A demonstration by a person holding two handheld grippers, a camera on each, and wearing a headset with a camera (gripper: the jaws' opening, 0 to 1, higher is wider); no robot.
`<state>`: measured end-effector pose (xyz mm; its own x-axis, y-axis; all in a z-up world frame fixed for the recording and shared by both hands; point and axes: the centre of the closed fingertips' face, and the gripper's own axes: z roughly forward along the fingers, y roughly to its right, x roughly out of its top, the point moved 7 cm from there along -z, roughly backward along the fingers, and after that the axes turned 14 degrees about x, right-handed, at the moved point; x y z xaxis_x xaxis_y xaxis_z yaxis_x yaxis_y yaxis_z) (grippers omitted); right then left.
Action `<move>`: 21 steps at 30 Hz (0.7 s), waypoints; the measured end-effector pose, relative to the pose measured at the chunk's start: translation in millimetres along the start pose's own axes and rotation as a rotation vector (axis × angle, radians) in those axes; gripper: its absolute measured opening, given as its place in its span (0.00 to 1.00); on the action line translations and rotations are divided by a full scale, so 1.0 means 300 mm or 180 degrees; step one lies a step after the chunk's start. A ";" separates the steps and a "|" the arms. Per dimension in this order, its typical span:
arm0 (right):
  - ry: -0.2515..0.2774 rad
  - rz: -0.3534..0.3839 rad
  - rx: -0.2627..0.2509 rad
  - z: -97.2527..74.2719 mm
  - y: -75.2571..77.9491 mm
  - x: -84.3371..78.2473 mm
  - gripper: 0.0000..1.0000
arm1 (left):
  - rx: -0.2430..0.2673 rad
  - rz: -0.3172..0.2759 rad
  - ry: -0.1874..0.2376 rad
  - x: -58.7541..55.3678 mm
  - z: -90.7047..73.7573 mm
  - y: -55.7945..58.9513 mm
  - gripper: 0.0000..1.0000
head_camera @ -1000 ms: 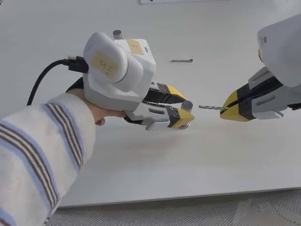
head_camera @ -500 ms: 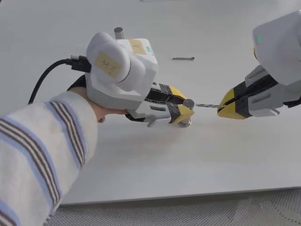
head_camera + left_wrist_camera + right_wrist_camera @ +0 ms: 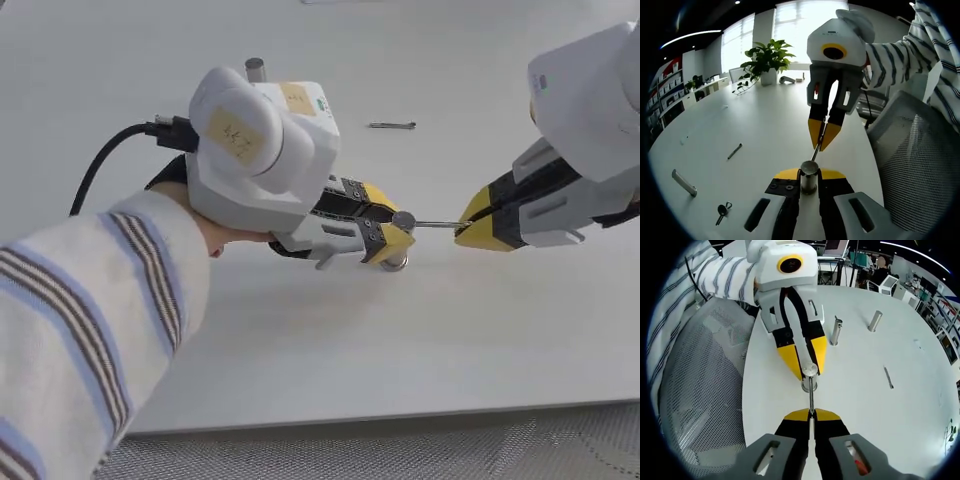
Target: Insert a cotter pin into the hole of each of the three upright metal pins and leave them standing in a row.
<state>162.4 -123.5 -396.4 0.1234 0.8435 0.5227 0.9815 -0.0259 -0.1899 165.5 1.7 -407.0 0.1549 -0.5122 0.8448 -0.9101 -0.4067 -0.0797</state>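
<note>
My left gripper is shut on a short upright metal pin, which stands on the white table. My right gripper is shut on a thin cotter pin that lies level and points at the metal pin. The cotter pin's tip meets the metal pin just under its head; I cannot tell whether it is in the hole. In the left gripper view the metal pin stands between my jaws, and the right gripper comes in above it with the cotter pin.
Two more metal pins stand farther back, one with a cotter pin in it and one bare. A loose cotter pin lies on the table beyond the grippers. The table's front edge runs near me, with a mesh chair below.
The right gripper has moved left with the cotter pin, closing the gap until the tip reaches the held metal pin. The left gripper has stayed almost in place.
</note>
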 end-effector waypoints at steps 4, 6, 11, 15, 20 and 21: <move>0.0039 0.0010 -0.0034 0.004 0.007 0.007 0.00 | 0.0009 -0.0016 -0.0002 -0.001 0.000 0.002 0.09; 0.0033 0.0005 -0.0044 0.009 0.011 0.012 0.00 | 0.0010 -0.0013 -0.0002 0.000 0.001 0.001 0.09; 0.0046 0.0037 -0.0051 0.024 0.018 0.021 0.00 | 0.0004 -0.0012 -0.0010 0.001 0.001 -0.001 0.09; 0.0144 0.0058 -0.0023 0.045 0.024 0.033 0.00 | -0.0011 0.0012 -0.0008 0.002 0.003 0.000 0.09; 0.0199 0.0069 0.0004 0.059 0.018 0.057 0.00 | -0.0004 0.0008 -0.0005 0.002 0.002 0.002 0.09; 0.0199 0.0081 0.0008 0.064 0.021 0.059 0.00 | -0.0003 0.0011 -0.0003 0.002 0.003 0.003 0.09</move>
<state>168.1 -98.5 -404.2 0.1574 0.8075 0.5684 0.9775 -0.0456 -0.2059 165.1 0.4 -406.9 0.1521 -0.5142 0.8441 -0.9110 -0.4041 -0.0821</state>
